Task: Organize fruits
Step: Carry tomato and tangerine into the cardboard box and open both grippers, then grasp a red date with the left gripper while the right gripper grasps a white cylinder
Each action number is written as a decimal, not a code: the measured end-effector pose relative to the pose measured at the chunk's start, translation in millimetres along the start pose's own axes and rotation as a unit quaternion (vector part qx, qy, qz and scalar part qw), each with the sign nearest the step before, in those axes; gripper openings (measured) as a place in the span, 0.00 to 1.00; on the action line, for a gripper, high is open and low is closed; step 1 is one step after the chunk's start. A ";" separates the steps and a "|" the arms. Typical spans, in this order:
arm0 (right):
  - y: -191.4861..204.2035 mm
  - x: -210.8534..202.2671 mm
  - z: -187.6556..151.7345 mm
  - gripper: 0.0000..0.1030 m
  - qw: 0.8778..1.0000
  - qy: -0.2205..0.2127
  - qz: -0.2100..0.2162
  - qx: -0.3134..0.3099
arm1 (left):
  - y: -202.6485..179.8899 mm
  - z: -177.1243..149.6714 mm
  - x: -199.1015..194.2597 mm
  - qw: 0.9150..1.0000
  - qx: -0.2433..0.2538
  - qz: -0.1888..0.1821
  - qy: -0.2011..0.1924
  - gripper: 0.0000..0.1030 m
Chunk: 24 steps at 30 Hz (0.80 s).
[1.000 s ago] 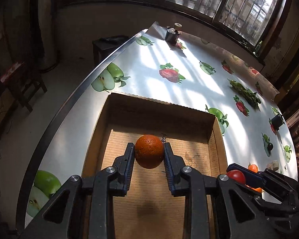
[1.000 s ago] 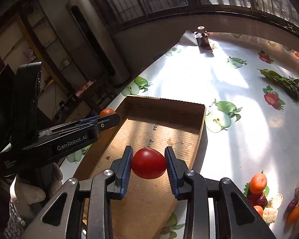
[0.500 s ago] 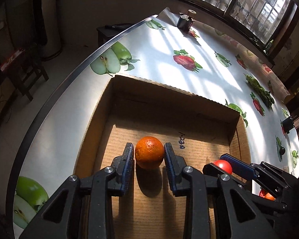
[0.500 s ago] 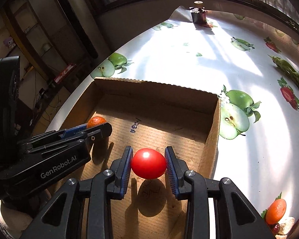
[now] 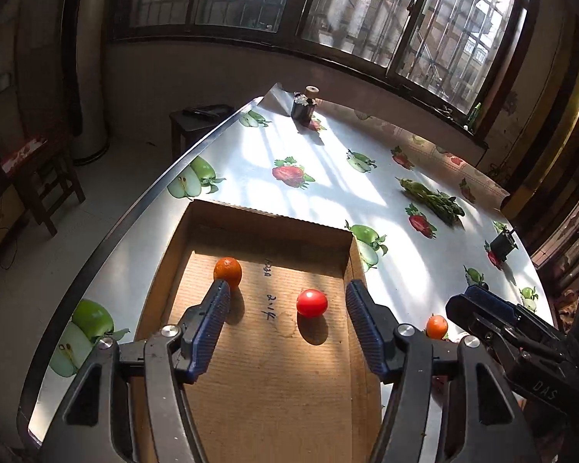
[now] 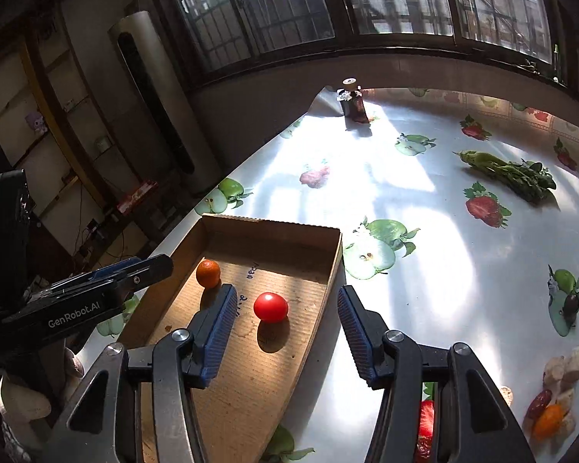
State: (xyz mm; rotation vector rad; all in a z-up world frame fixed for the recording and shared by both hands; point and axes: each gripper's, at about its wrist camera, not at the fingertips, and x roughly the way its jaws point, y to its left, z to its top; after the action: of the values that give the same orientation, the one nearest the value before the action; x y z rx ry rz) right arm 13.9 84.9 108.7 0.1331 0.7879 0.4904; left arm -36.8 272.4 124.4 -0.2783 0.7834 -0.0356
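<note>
A shallow cardboard box lies on the table. An orange rests on its floor at the far left. A red tomato rests near the middle. My left gripper is open and empty above the box, its left pad just before the orange. My right gripper is open and empty above the box's right wall, behind the tomato. The right gripper also shows in the left wrist view, and the left gripper in the right wrist view.
Loose fruit lies on the fruit-print tablecloth at the near right: a small orange, a strawberry, and other pieces. Green vegetables lie at the far right. A dark jar stands at the far corner, a small black object farther right.
Both grippers opened and let go: the orange and the tomato now rest on the box floor. Both grippers have pulled back and up from the box.
</note>
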 end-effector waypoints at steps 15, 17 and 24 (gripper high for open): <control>-178.9 -140.2 -100.2 0.66 0.983 -0.008 -0.142 0.120 | -131.4 -92.0 46.8 0.990 0.056 -0.097 0.091 0.75; -191.4 -137.5 -108.0 0.66 0.981 0.000 -0.143 0.130 | -137.8 -99.4 59.6 0.988 0.058 -0.097 0.106 0.75; -205.4 -106.9 -114.5 0.65 0.978 0.037 -0.175 0.103 | -156.7 -113.3 87.9 0.983 0.103 -0.090 0.122 0.75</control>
State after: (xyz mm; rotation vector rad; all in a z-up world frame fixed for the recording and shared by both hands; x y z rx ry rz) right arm -54.7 -153.6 37.0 0.1637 0.9133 0.0794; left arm -42.6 83.1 28.1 -0.1483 0.9874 -0.3257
